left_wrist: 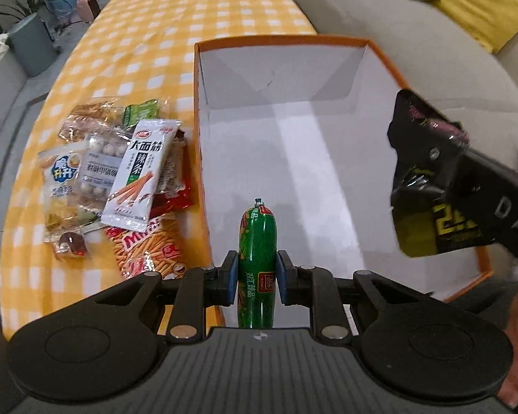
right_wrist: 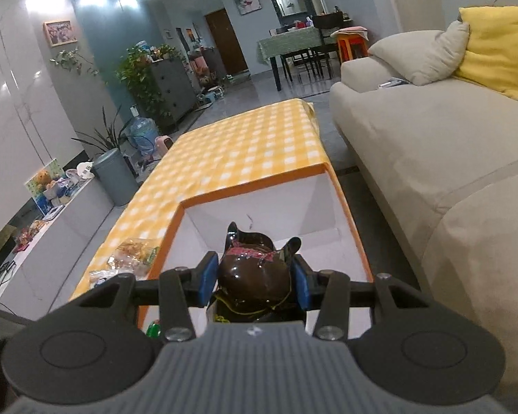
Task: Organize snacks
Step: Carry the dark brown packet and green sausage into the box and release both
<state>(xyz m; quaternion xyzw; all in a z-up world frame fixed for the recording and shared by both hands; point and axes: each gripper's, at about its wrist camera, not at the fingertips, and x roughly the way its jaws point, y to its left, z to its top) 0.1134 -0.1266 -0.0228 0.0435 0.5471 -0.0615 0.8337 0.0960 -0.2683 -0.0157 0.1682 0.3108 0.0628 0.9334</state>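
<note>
Early stage: orange box (left_wrist: 369, 46) interior empty. Left gripper (left_wrist: 258, 269) clamps green sausage (left_wrist: 257, 241) over box's near edge; right gripper (right_wrist: 255, 277) grips black packet (right_wrist: 255, 272) above box (neither dropped). Snack pile (left_wrist: 121, 179) waits on tablecloth (left_wrist: 190, 17) by box's left wall.

The white packet (left_wrist: 140, 172) on top of the snack pile read "大面筋" with "辣条" below it. The green sausage (left_wrist: 257, 262) carried "双汇臻品" along its side. The orange stick-snack bag (left_wrist: 148, 252) showed "Mi", the rest unclear. The black packet (left_wrist: 431, 220) bore a yellow "2". The arm of the right claw (left_wrist: 428, 158) showed "DA".
</note>
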